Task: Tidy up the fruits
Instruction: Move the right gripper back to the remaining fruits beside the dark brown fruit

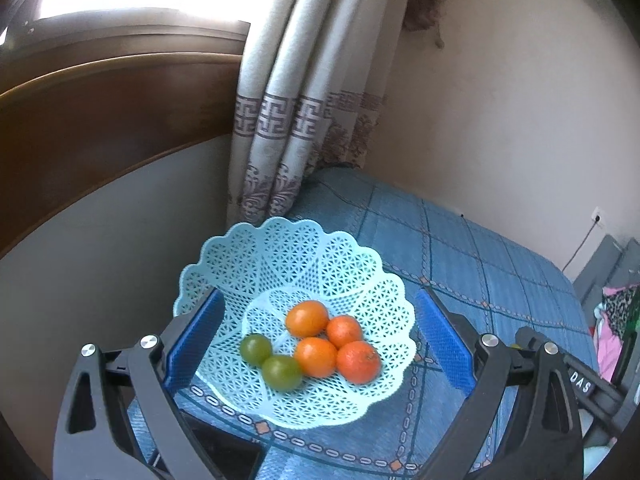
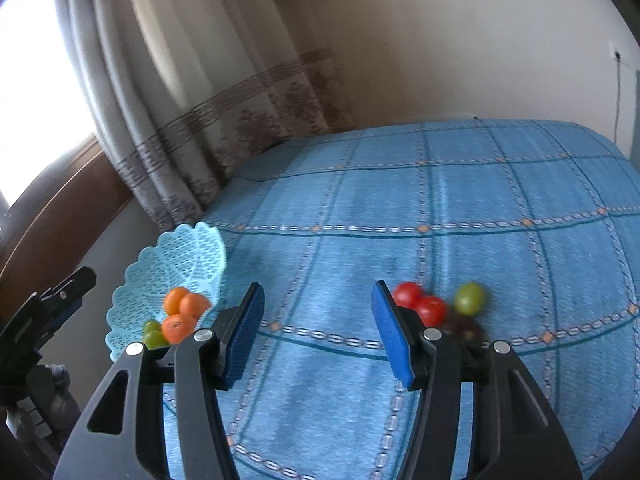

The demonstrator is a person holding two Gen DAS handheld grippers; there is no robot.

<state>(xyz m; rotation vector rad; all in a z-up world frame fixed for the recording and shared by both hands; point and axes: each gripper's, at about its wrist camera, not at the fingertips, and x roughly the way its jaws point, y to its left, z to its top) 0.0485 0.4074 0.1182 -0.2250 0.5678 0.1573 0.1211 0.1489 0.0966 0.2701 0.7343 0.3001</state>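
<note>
The left gripper hung with its blue-padded fingers spread wide and holding nothing. Its pads straddled a pale blue lattice basket, one at the basket's left rim and one at its right, though the view did not show whether they touched it. The basket sat at the near left corner of a table under a blue checked tablecloth. In its bowl, between the pads, lay four orange fruits clustered to the right and two green fruits touching each other to the left.

The right gripper was likewise spread wide and empty, above bare tablecloth. Just beyond and to the right of its right finger, two red fruits lay touching on the cloth, partly hidden by that finger. A single green fruit lay just to their right, blurred, and a dark smudge near it was too blurred to tell. Far to the left of the left finger stood the basket, with its orange and green fruits showing, and the black body of the left gripper beside it.

A patterned curtain hung at the table's far left corner, against a cream wall.
</note>
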